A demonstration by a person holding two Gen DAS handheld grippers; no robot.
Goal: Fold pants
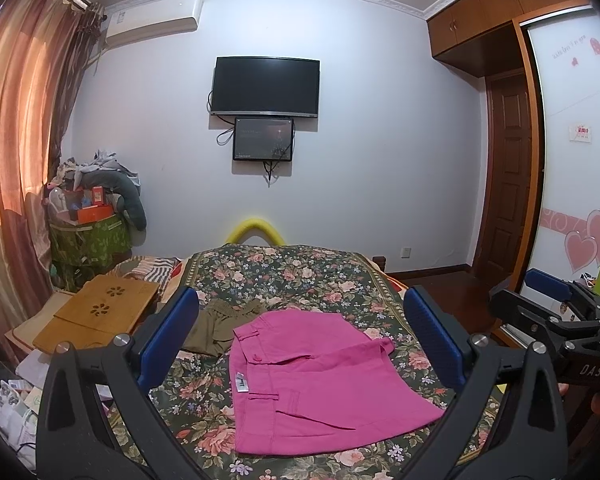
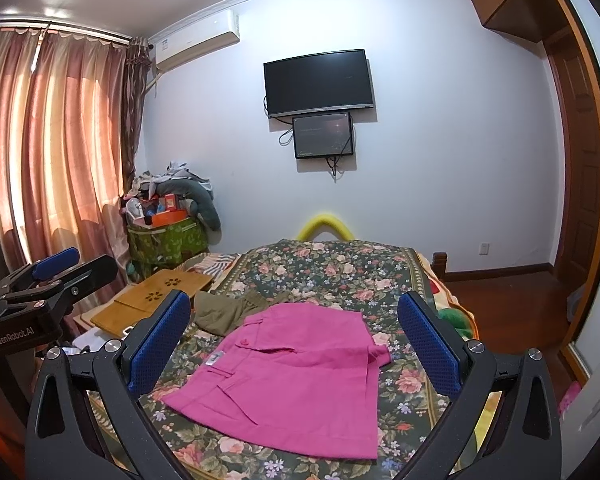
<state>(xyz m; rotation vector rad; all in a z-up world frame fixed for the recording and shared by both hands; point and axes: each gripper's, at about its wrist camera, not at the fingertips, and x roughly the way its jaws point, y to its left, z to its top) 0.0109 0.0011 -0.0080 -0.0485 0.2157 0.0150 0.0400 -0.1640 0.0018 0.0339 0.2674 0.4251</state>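
Pink cotton is what I see first: the pants [image 1: 324, 380] lie folded into a compact, roughly square bundle on the floral bedspread [image 1: 300, 276], waistband edge toward my left with a small white tag showing on it. From my left gripper [image 1: 300, 340] the bundle sits directly between the two blue pads, both of which are spread wide and hold nothing; they hang above the cloth without touching it. My right gripper [image 2: 296, 344] is likewise parted wide and empty, framing the same pink bundle from a slightly different angle. In the left wrist view I can also see the right gripper's body off at the right edge, apart from the pants. Just behind the pants lies an olive green garment [image 1: 220, 324], crumpled, its edge close to the pink bundle's far left corner. A wooden lap tray [image 1: 100, 312] rests at the left side of the bed. On the far wall hangs a dark television [image 1: 266, 86] with a smaller screen [image 1: 263, 139] beneath it.
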